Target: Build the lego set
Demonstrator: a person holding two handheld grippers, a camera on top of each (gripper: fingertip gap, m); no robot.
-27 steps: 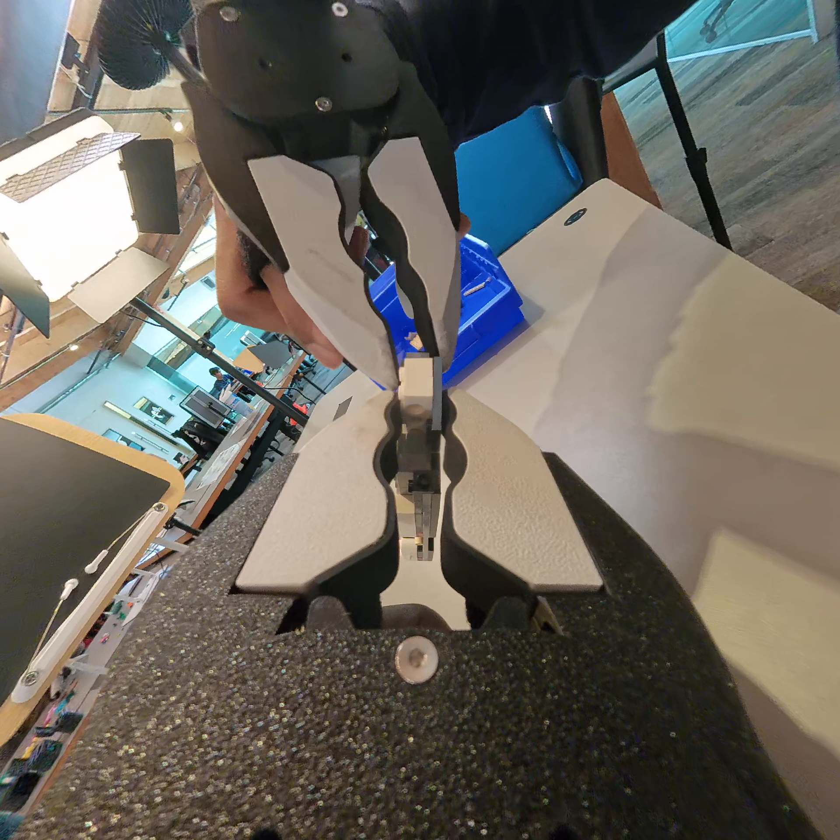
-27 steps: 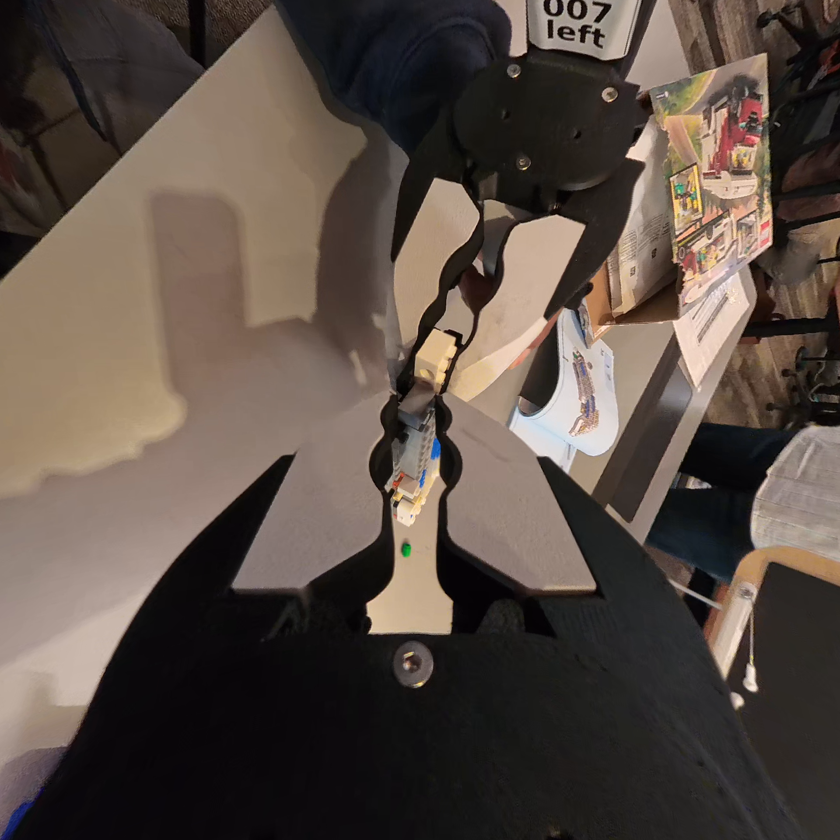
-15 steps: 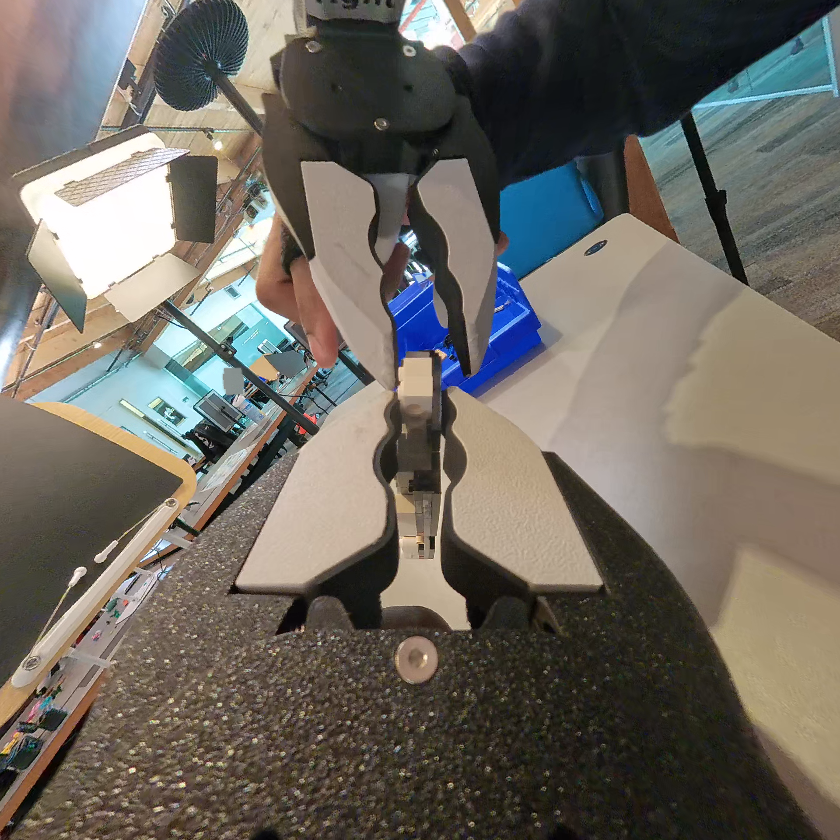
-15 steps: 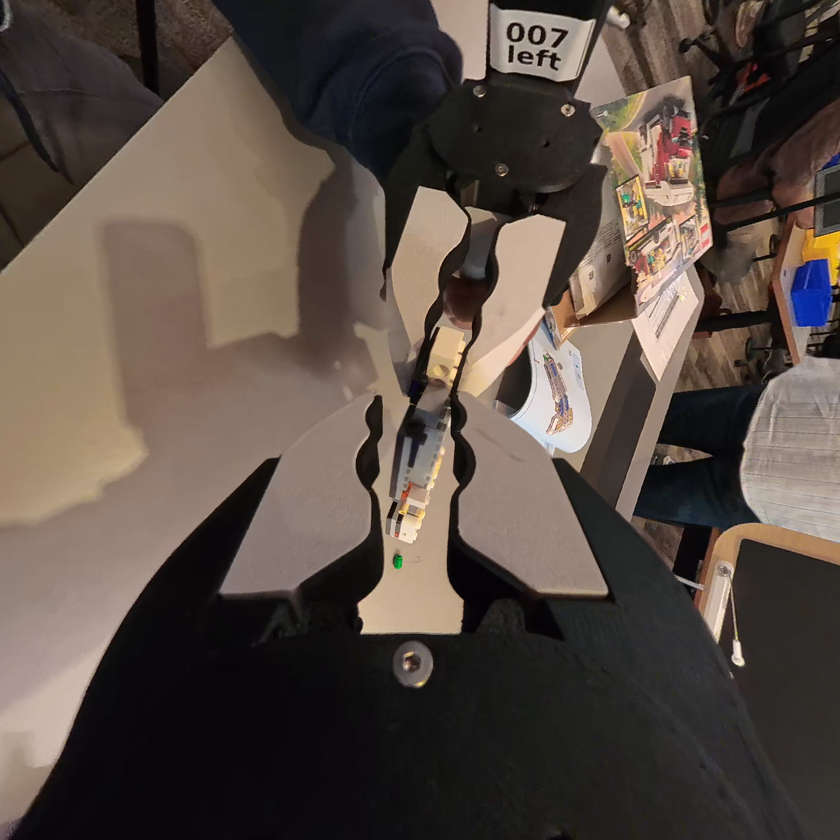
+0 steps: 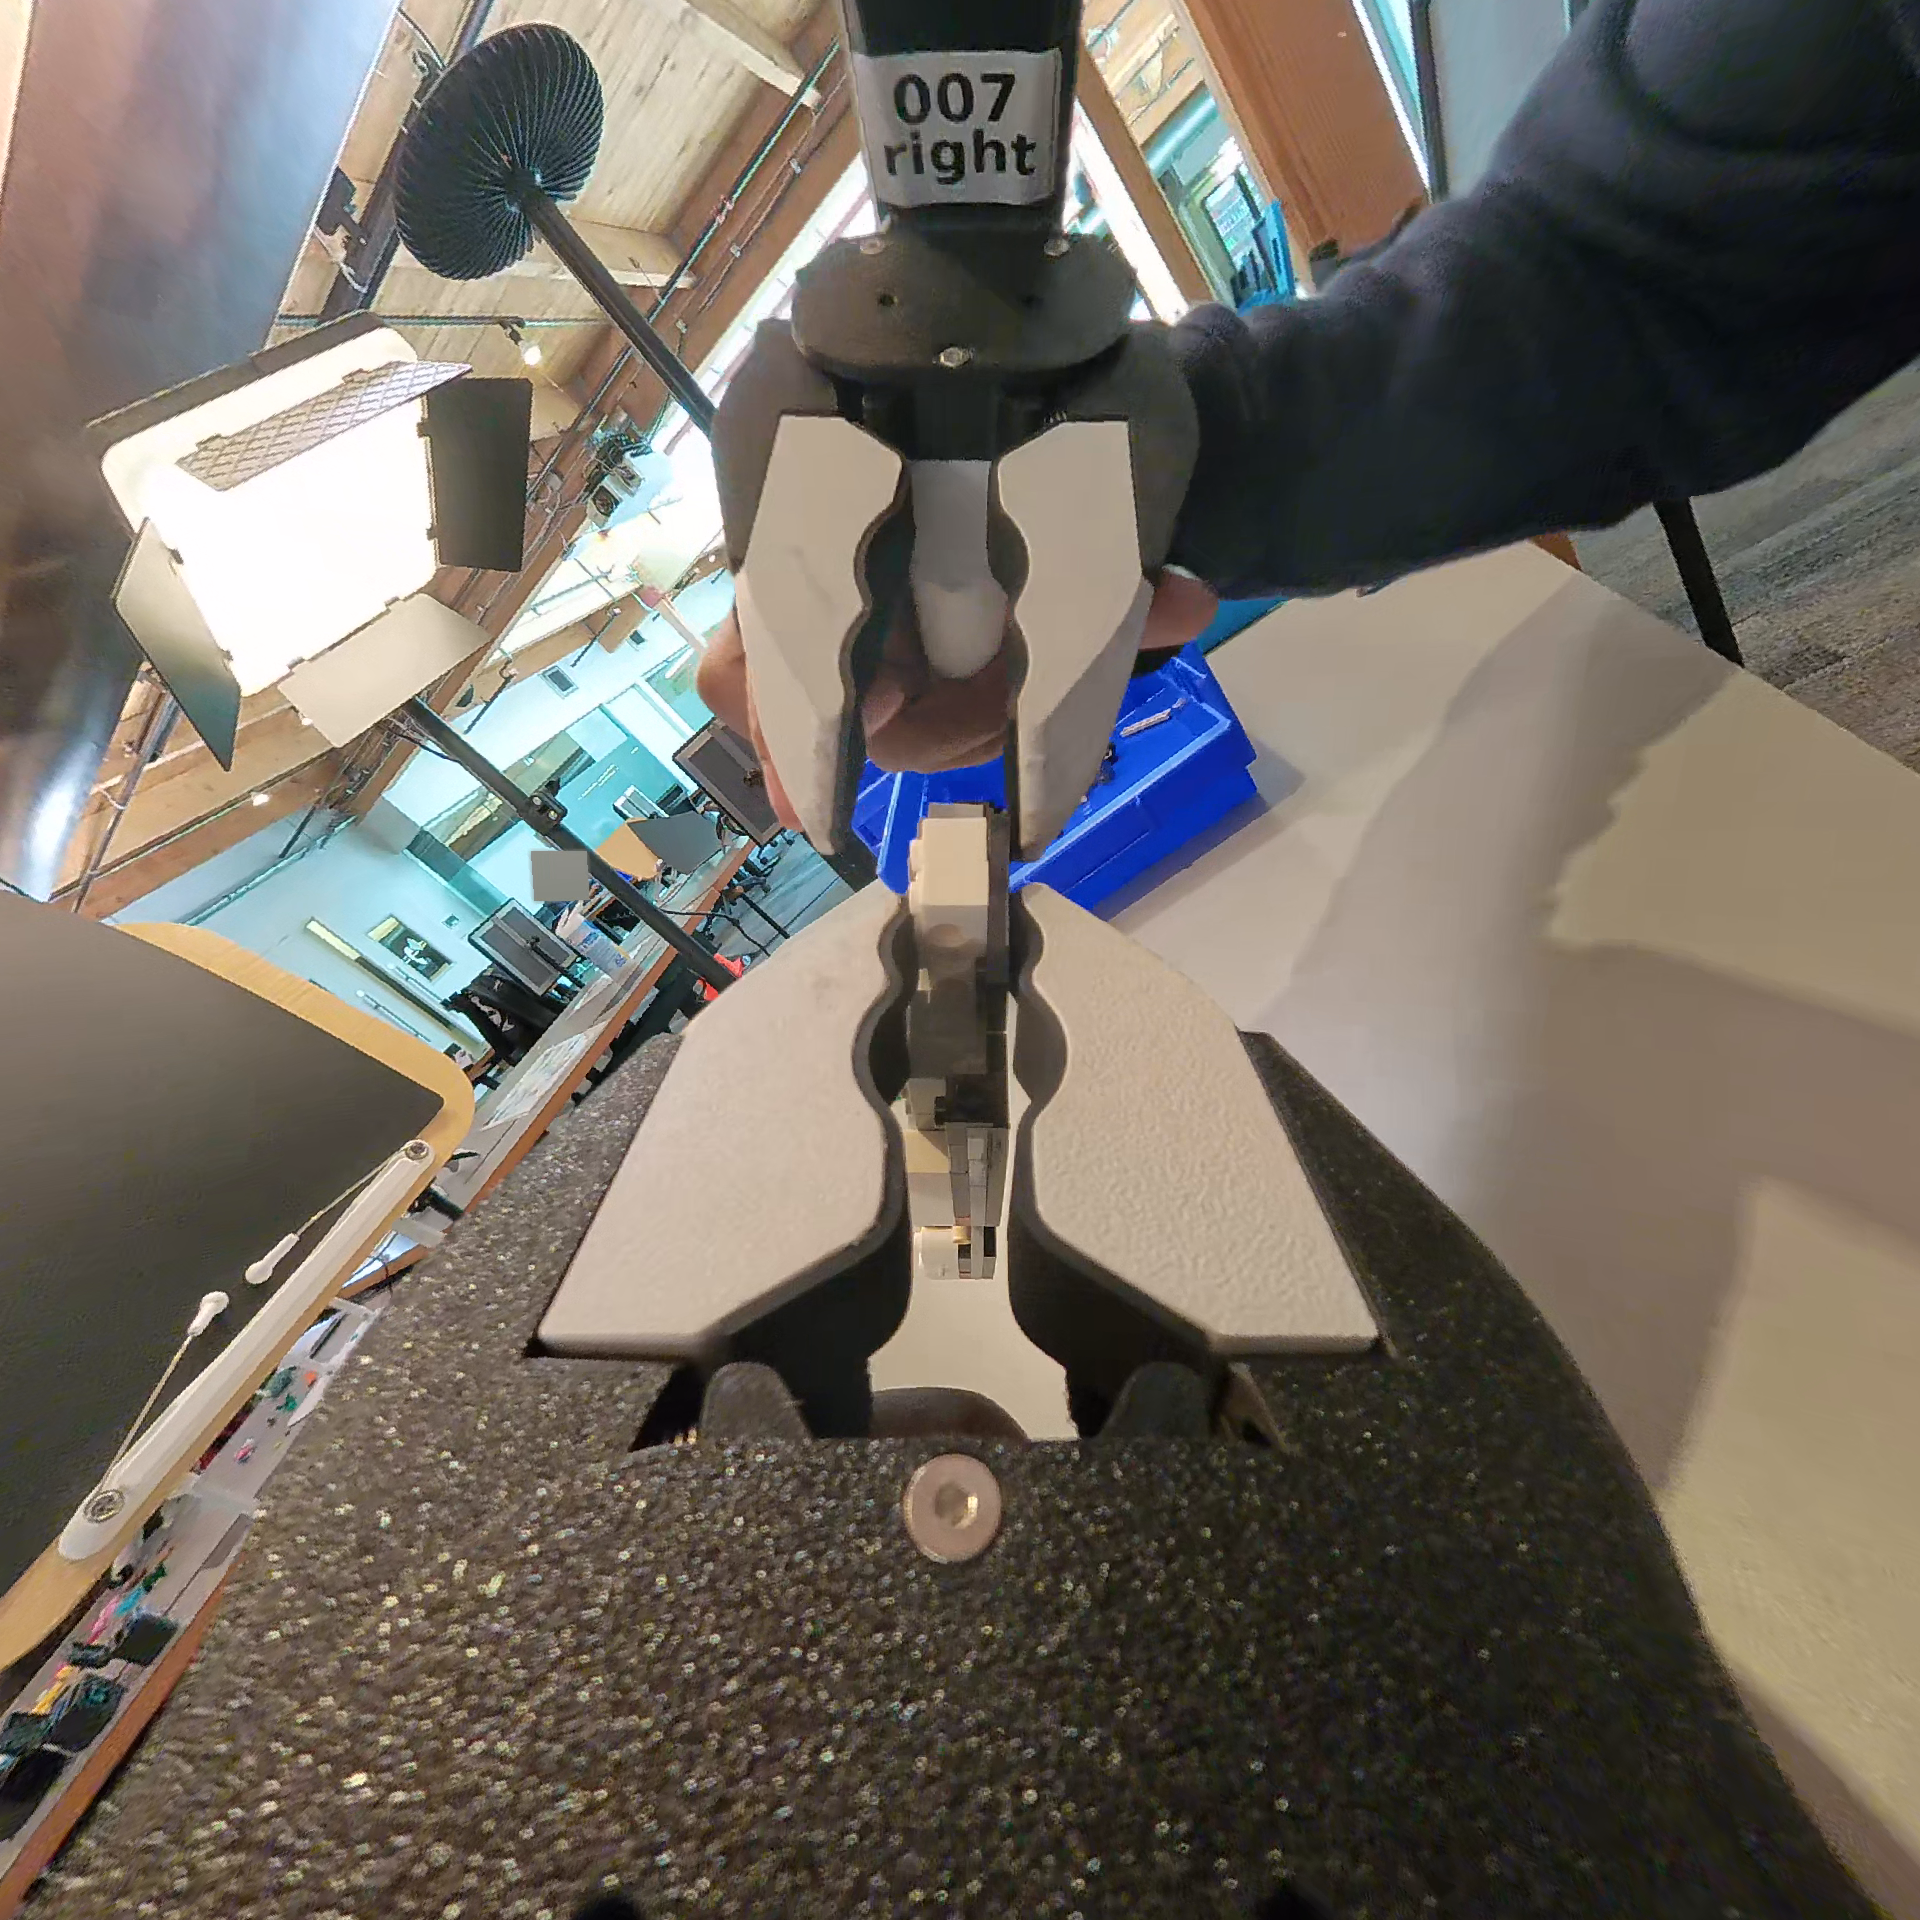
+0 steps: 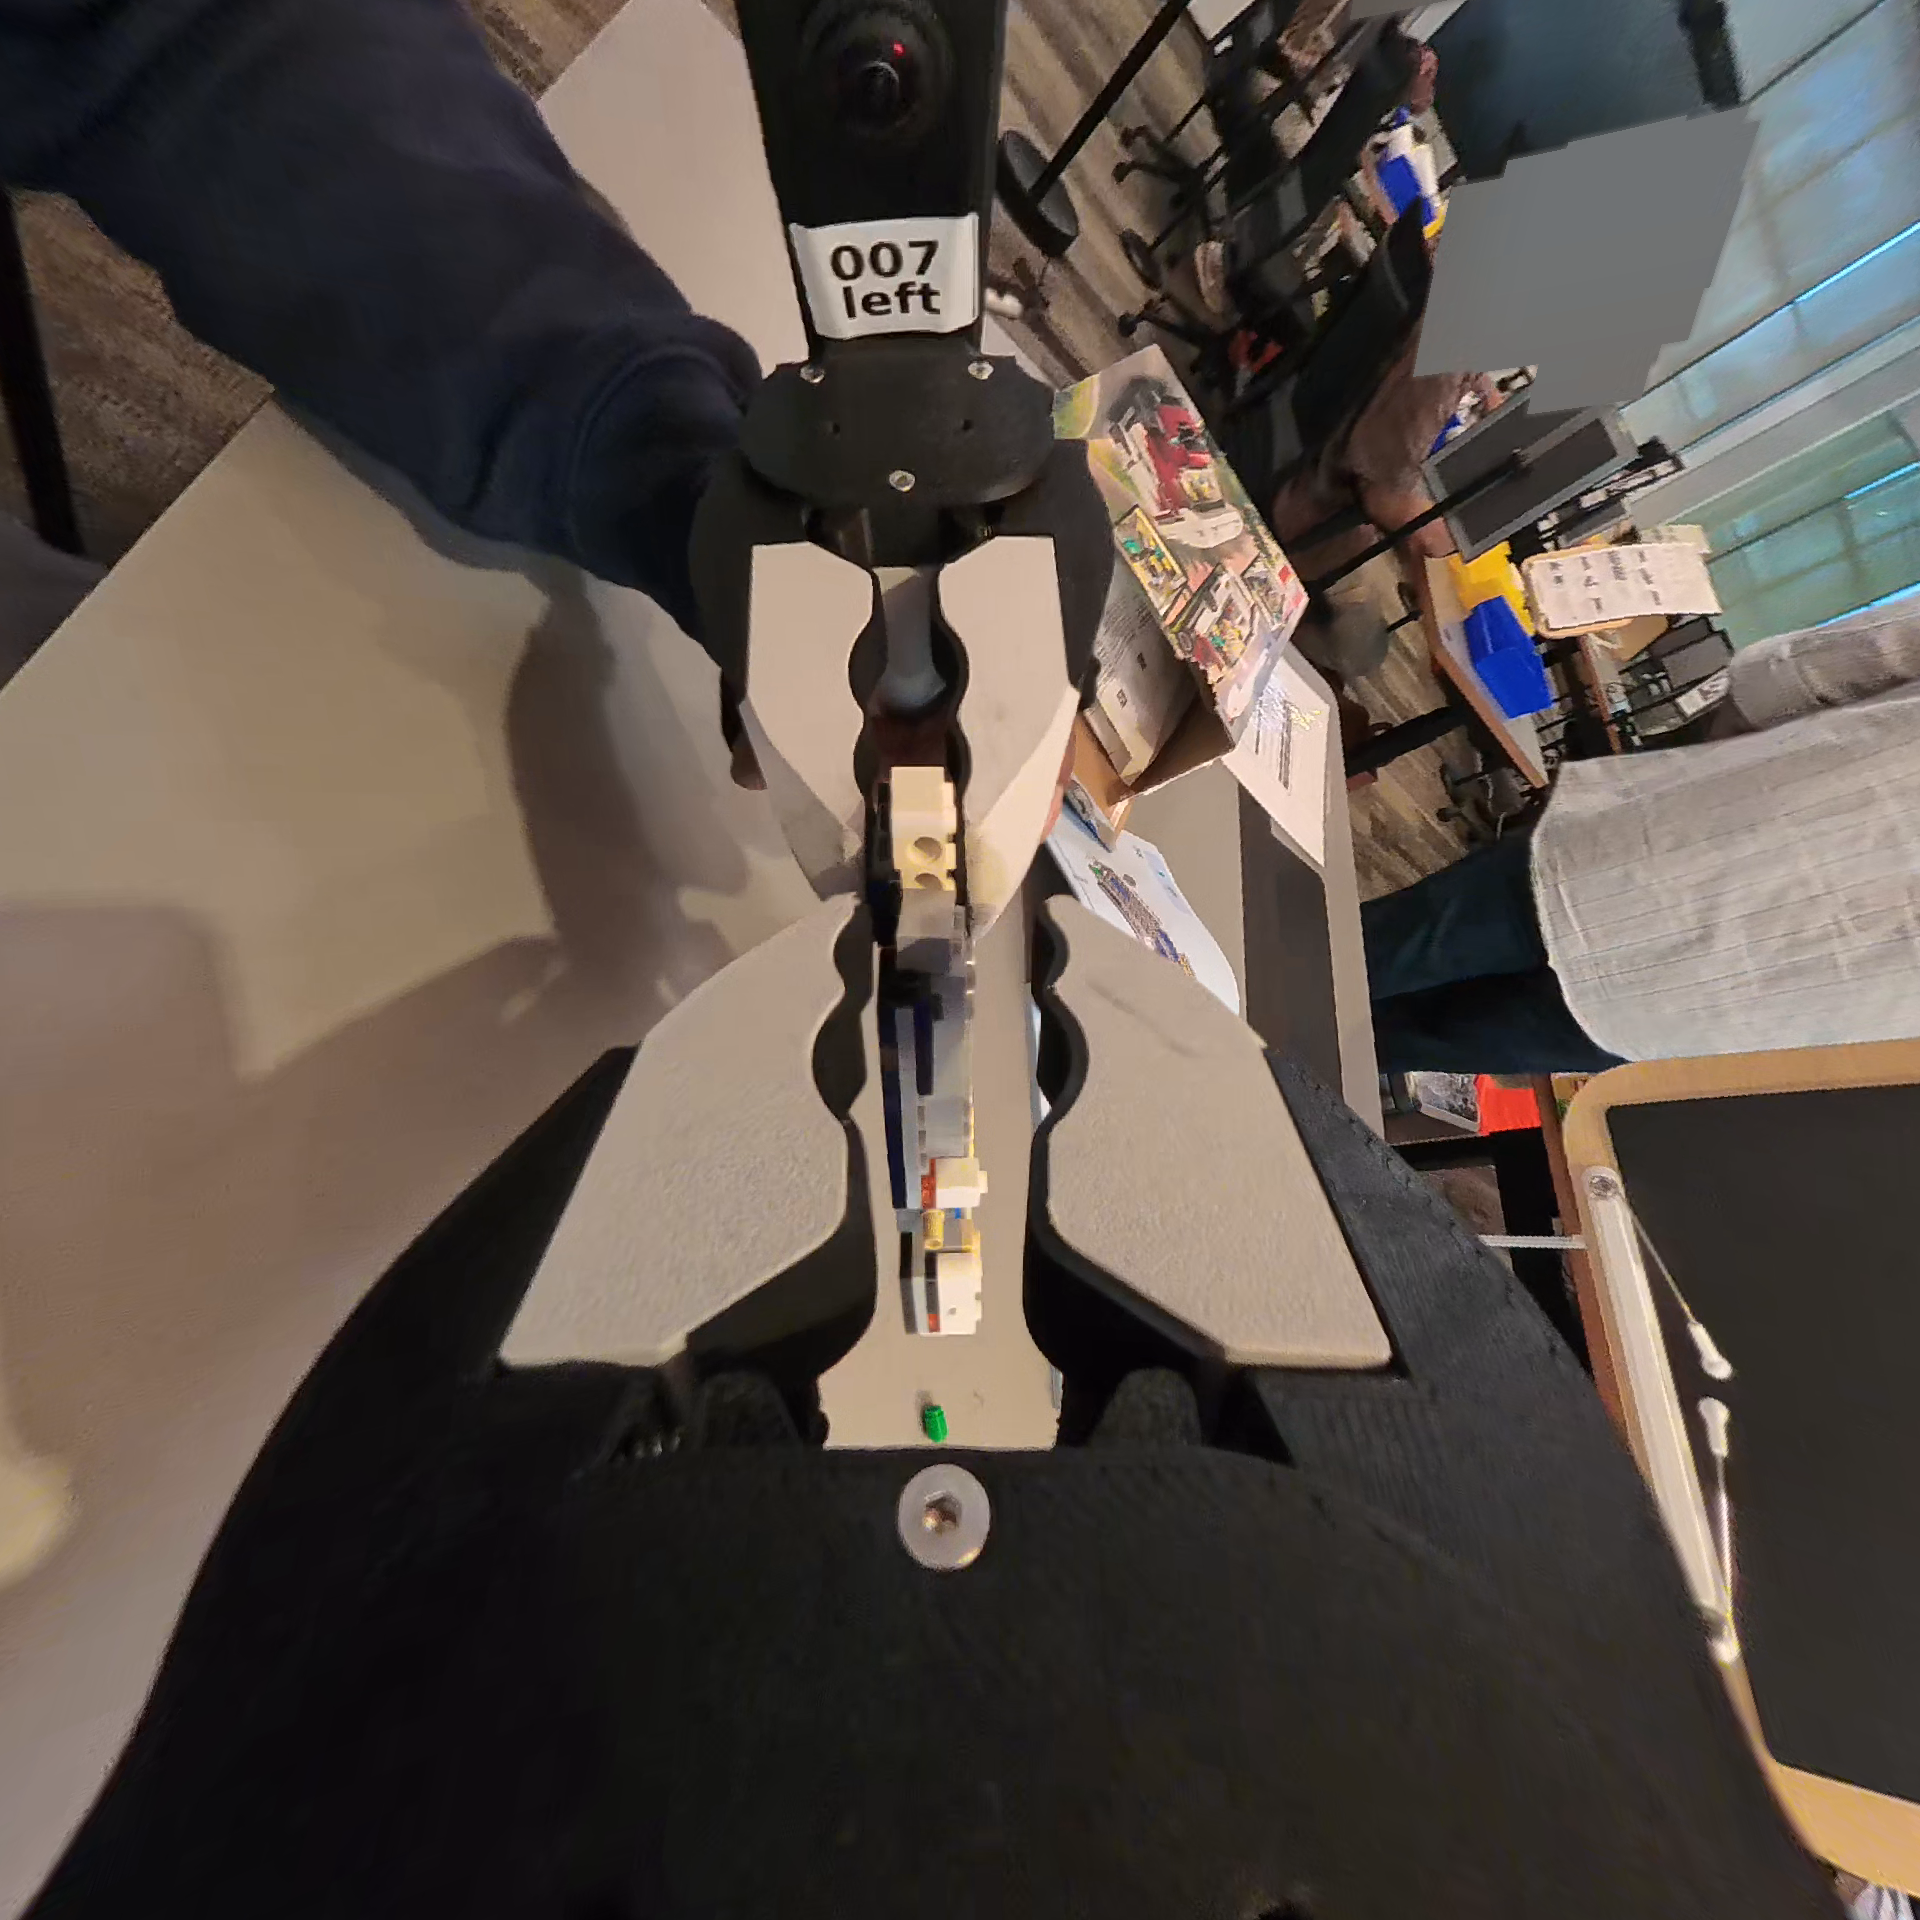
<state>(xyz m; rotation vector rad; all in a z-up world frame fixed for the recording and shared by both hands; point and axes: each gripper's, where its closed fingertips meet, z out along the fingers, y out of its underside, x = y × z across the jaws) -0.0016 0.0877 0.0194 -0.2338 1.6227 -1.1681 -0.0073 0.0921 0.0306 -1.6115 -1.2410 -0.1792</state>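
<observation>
Left wrist view puts my left gripper [image 5: 956, 935] clamped on a long brick model [image 5: 951, 1039], both pads pressing its sides. Its cream end brick [image 5: 948, 873] sticks out past my fingertips, while the grey and white part runs back between the fingers. Facing me, the right gripper [image 5: 928, 831] hangs over that cream end with its fingers spread; one tip sits just beside the dark edge of the model, the other stands apart from it. A hand [image 5: 935, 717] and a dark blue sleeve [image 5: 1507, 312] hold that tool. Behind it a blue bin [image 5: 1153, 790] rests on the white table [image 5: 1558, 831].

From the right wrist view, the model [image 6: 930, 1091] lies lengthwise between my right fingers with a plain gap on one side, so this gripper [image 6: 945, 914] is released. The opposite gripper [image 6: 914, 831] grips the cream end. A small green stud [image 6: 933, 1421] lies on the table below. To the right I see a set box [image 6: 1174, 540] and an open booklet [image 6: 1143, 914].
</observation>
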